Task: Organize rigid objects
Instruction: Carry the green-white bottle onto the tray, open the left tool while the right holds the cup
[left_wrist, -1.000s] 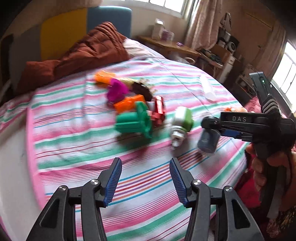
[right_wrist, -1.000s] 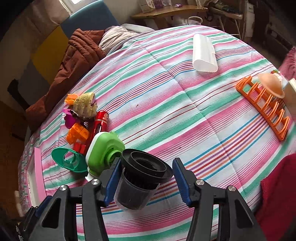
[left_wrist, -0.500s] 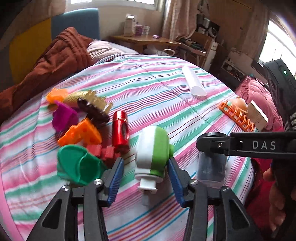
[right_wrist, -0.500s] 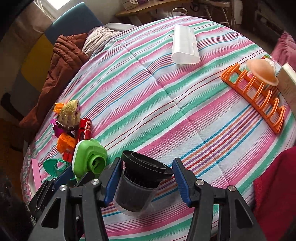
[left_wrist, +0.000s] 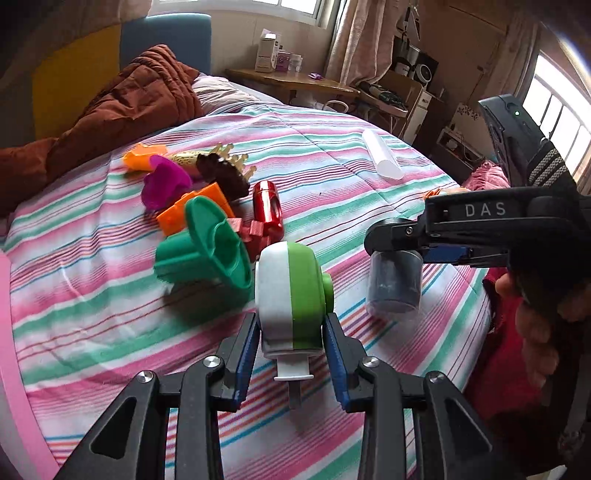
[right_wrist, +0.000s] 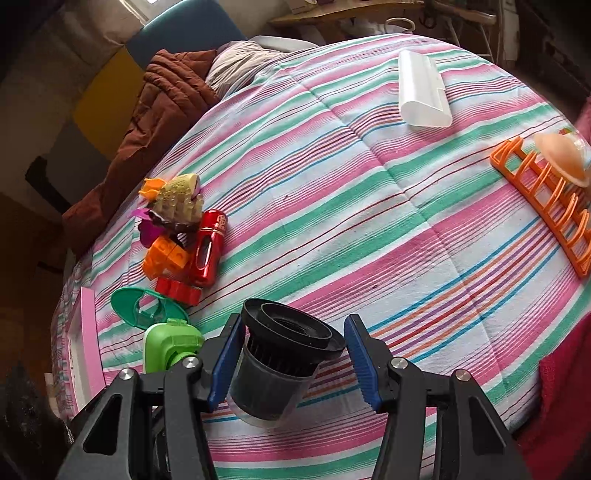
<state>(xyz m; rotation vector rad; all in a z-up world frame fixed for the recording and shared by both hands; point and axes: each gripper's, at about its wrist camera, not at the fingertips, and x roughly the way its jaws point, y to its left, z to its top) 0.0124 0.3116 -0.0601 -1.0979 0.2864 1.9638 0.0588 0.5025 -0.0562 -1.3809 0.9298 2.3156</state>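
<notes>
Change first: closing the left gripper (left_wrist: 290, 322) on the green-and-white gadget (left_wrist: 291, 288), after merely straddling it with pads spread half a second back. Now pressing both blue pads (left_wrist: 246, 343) against the flanks of its lower body, so reading as clamped rather than just bracketing. Sitting close in front of the left wrist camera, at the near edge of the toy cluster, just beside the green funnel (left_wrist: 207, 247) and a little short of the red canister (left_wrist: 267, 208). Still appearing to rest on the striped bedspread (left_wrist: 92, 295); not possible to tell whether already lifting.

Meaning for the task, as a judgement: finishing the grasp, with carrying to a sorting spot as the likely next stage.

Meanwhile keeping the right gripper (right_wrist: 293, 325) squeezed on the dark ribbed cup (right_wrist: 277, 369), pads bearing on its flared rim, hanging it tilted just above the sheet off to the right of the gadget, as in the earlier views.

Looking at the gadget itself: showing a rounded drum, half white and half bright green, a green knob sticking out on the right side, a narrow white spout pointing back toward the camera. Looking hard, smooth and curved, so possibly inclined to slip or pivot between flat pads.
</notes>
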